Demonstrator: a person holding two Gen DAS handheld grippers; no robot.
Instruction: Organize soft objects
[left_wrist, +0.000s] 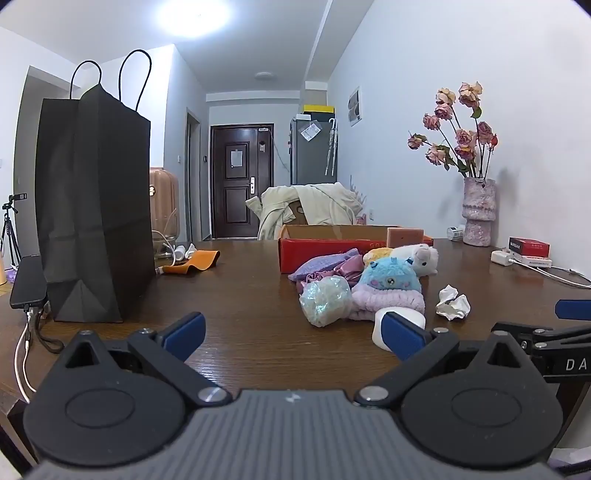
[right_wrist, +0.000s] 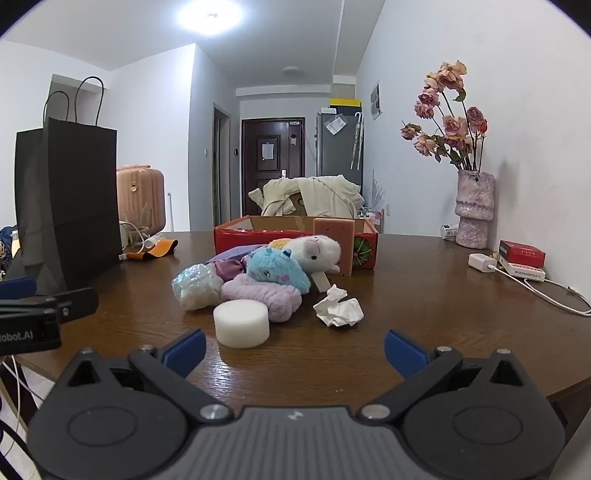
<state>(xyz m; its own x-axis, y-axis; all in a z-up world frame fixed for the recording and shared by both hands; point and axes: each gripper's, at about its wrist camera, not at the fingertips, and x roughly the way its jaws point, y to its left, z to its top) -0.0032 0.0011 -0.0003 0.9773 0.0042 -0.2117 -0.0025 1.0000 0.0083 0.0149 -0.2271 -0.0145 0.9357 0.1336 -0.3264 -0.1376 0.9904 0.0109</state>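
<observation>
Both my tongs, left and right, wide open, empty, low over desk. Soft pile mid-frame, front of red box. Risk: sponge squishes, pops out; tissue snags along.

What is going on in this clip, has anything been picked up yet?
Nothing is held yet. Both grippers hang open at the near edge of the wooden table: the left gripper and the right gripper. Ahead lies an untouched pile: a white foam disc, a lilac fuzzy piece, a blue plush toy, a white plush toy and crumpled paper. Behind stands an open red box, and a black paper bag to the left.
</observation>
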